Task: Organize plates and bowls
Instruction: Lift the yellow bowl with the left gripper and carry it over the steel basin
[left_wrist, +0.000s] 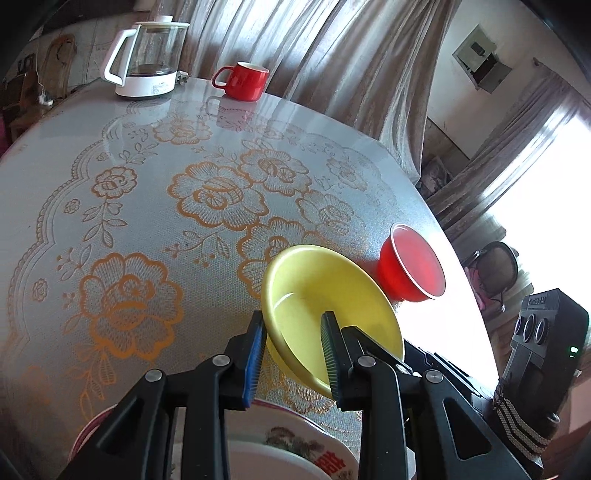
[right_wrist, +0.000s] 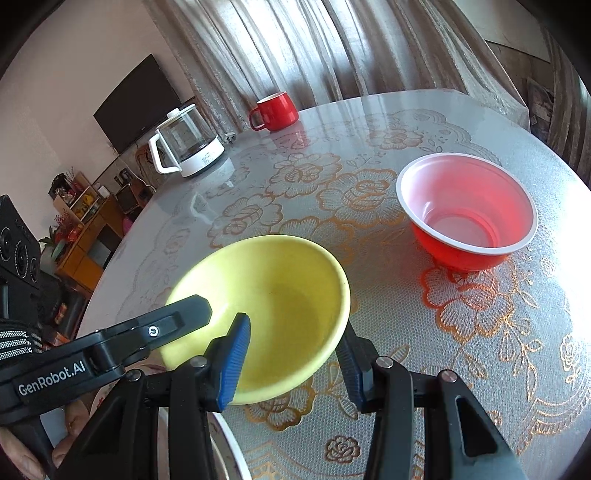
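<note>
Nearest, at the bottom of the left wrist view: a white plate (left_wrist: 295, 448) with a printed picture and red characters, lying at the near edge of the counter (left_wrist: 110, 192). Just above the plate, a yellow bowl (left_wrist: 325, 284), tilted with its open side toward the left wrist camera.

Left gripper (left_wrist: 292, 315) with jaws pinching the yellow bowl's wall, one blue pad against the outside, the other inside the hollow. Right gripper (right_wrist: 293, 323) with jaws set either side of the opposite wall, one pad inside, one finger outside and partly hidden by the rim; cannot tell whether they press. In the right wrist view, the left gripper reaching in from the left to the same bowl.

Beyond the yellow bowl, apart from it: a red plastic bowl (left_wrist: 413, 266) with a white rim, upright on the counter near the counter's right edge in the left wrist view. Counter covered in a grey cloth with gold lace roses.

At the far side of the counter: a red mug (left_wrist: 243, 81), upright, and beside it a glass kettle (left_wrist: 147, 59) with white handle, lid and base. Behind both, pale curtains (left_wrist: 332, 55). Farther off in the right wrist view, a dark television (right_wrist: 136, 103) on the wall.
</note>
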